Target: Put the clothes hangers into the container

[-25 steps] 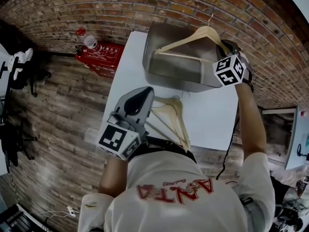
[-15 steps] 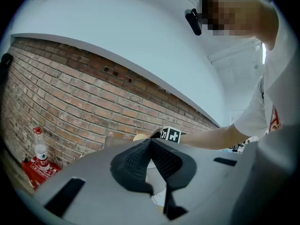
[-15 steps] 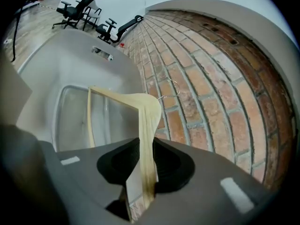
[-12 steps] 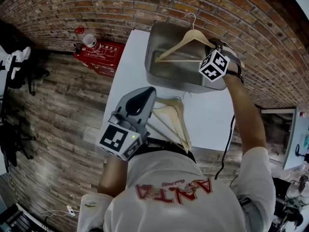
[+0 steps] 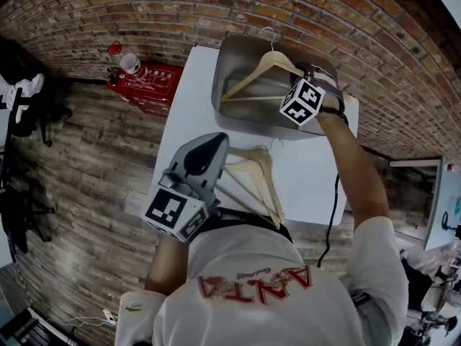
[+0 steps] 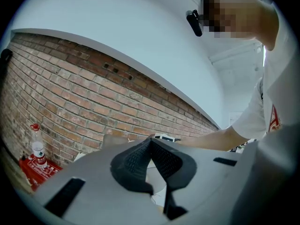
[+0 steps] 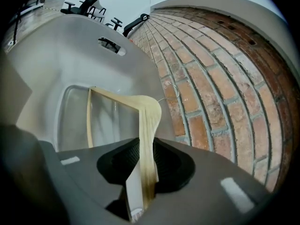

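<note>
My right gripper [image 5: 311, 74] is shut on one arm of a light wooden hanger [image 5: 263, 71] and holds it over the grey metal container [image 5: 241, 117] at the table's far end. In the right gripper view that hanger [image 7: 140, 111] runs up out of my right gripper [image 7: 145, 153] and slopes down into the container [image 7: 70, 121]; its wire hook points at the brick wall. Several more wooden hangers [image 5: 256, 175] lie on the white table [image 5: 317, 171] near its front edge. My left gripper [image 5: 218, 138] hovers beside them, shut and holding nothing, its jaws [image 6: 150, 142] pressed tip to tip.
A red box [image 5: 155, 81] with a plastic bottle [image 5: 131, 62] stands on the wooden floor left of the table. The brick wall runs just behind the container. Dark office chairs [image 5: 21, 99] stand far left.
My right gripper has carried the hanger left and lower, so it now hangs further inside the container. The left gripper has stayed where it was.
</note>
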A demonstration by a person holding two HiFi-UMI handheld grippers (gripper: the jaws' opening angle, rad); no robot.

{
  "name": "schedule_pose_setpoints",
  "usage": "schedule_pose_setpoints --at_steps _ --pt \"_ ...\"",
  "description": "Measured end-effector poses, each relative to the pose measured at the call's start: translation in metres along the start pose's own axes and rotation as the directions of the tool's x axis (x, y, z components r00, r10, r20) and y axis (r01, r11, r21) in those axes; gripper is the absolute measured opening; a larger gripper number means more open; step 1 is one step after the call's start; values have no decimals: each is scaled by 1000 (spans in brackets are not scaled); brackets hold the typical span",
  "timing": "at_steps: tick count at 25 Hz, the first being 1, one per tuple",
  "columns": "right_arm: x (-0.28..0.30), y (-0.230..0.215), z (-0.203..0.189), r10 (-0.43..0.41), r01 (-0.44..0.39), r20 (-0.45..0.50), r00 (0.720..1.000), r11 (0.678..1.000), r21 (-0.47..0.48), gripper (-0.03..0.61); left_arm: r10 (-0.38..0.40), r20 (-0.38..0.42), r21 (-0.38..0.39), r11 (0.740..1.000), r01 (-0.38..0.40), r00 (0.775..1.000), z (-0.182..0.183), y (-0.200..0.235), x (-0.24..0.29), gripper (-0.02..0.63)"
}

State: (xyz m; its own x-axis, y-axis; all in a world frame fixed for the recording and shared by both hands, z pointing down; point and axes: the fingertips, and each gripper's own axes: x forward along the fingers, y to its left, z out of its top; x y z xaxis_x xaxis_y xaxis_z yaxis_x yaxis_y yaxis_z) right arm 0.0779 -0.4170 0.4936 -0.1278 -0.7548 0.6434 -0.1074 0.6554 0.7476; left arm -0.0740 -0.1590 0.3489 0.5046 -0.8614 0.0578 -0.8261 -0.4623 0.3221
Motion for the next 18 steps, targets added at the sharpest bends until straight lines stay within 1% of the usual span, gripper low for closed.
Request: schedule_pose_setpoints --at_steps 8,9,11,12,13,15,18 --pt "2 2 4 5 -5 27 1000 1000 26 99 -15 -19 16 1000 16 1000 2 -11 11 9" --pt "1 3 4 13 -14 33 999 999 37 108 -21 -22 17 1000 21 1000 2 -13 13 9" --pt "-3 7 3 34 -37 43 998 998 56 175 -31 -27 19 999 31 999 3 -17 16 9" --pt "-6 7 3 36 -39 49 998 997 62 190 -36 -29 21 999 36 999 3 -19 17 9" --pt "-10 6 3 31 -35 59 998 997 69 191 -41 -29 24 999 42 999 4 -22 18 9" --pt "-22 -1 3 10 -19 90 996 994 104 196 -51 -26 32 998 52 998 5 -25 20 9" --pt "-51 -15 6 -31 -4 161 987 978 208 188 -60 -21 42 997 60 998 7 -31 20 9"
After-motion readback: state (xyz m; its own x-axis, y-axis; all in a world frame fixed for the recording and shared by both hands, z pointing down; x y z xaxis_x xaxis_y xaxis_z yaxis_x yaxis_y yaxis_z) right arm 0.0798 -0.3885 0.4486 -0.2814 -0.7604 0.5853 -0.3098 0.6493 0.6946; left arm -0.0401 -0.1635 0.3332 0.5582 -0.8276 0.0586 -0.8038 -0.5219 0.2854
